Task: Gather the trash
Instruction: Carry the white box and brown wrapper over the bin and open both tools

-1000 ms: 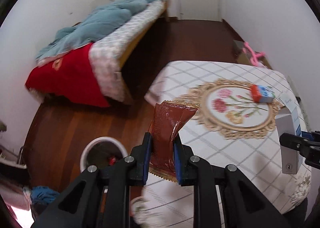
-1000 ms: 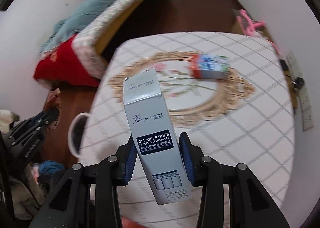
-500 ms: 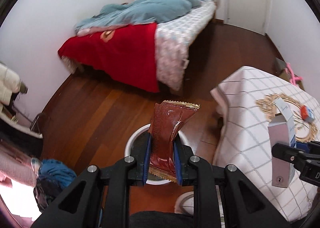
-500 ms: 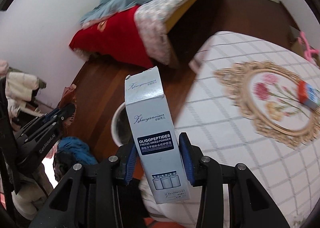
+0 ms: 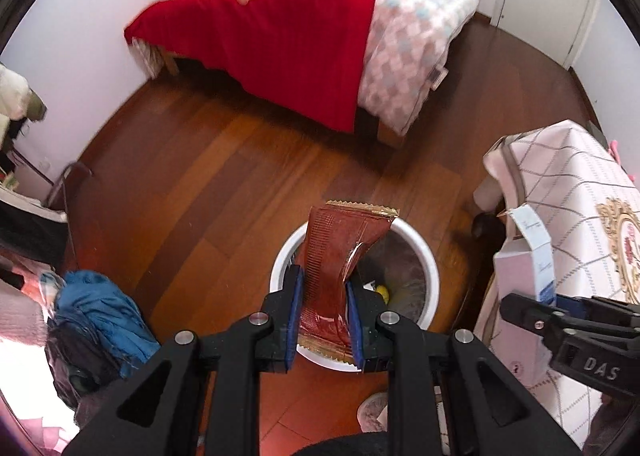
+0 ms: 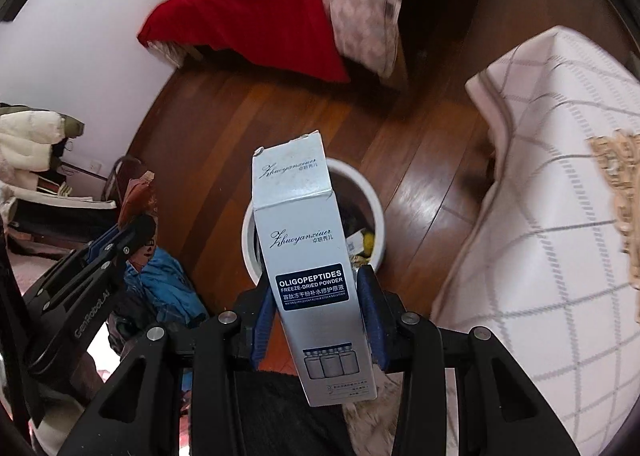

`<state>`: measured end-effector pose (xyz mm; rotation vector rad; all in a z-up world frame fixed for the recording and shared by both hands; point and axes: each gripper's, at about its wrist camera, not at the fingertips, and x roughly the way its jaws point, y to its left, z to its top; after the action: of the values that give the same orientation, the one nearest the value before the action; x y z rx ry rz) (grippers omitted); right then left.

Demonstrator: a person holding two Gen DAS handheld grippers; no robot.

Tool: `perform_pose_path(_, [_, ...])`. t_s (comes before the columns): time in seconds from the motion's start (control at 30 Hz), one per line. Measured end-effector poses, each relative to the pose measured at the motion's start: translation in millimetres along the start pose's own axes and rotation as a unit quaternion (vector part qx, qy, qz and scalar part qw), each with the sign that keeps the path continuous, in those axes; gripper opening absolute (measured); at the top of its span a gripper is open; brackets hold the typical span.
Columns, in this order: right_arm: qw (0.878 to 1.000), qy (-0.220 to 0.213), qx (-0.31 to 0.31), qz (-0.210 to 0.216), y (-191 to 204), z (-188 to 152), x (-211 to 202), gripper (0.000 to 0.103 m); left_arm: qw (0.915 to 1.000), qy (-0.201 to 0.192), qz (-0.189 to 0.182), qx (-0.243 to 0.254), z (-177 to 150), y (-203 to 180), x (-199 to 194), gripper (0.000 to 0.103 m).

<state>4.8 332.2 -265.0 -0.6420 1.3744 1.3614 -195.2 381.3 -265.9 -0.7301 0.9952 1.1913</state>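
My left gripper is shut on a brown foil wrapper and holds it upright over the near rim of a white round trash bin on the wooden floor. My right gripper is shut on a tall grey-white carton printed "OLIGOPEPTIDES" and holds it above the same bin. The bin holds some trash, including something yellow. The carton and right gripper show at the right of the left wrist view. The left gripper with the wrapper shows at the left of the right wrist view.
A table with a checked white cloth stands right of the bin, also in the right wrist view. A bed with a red blanket lies beyond. A heap of blue clothes lies left of the bin.
Both grippers have swung left off the table and down toward the floor. The wrapper and the carton now hang over the trash bin, which looks nearer and larger.
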Motion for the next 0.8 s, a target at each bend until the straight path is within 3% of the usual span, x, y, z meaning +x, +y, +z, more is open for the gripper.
perform_pose_path(0.23, [0.998, 0.060, 0.021, -0.004, -2, 25, 84, 0.041, 0.9960, 0.079, -0.035, -0.025, 7, 11, 74, 0.017])
perform_pose_path(0.53, [0.989, 0.142, 0.004, -0.048, -6, 47, 176, 0.041, 0.9788, 0.188, -0.069, -0.045, 0, 20, 141, 0.017])
perform_pose_path(0.8, [0.980, 0.184, -0.014, -0.073, -8, 61, 207, 0.041, 0.9709, 0.213, -0.093, -0.058, -5, 29, 149, 0.022])
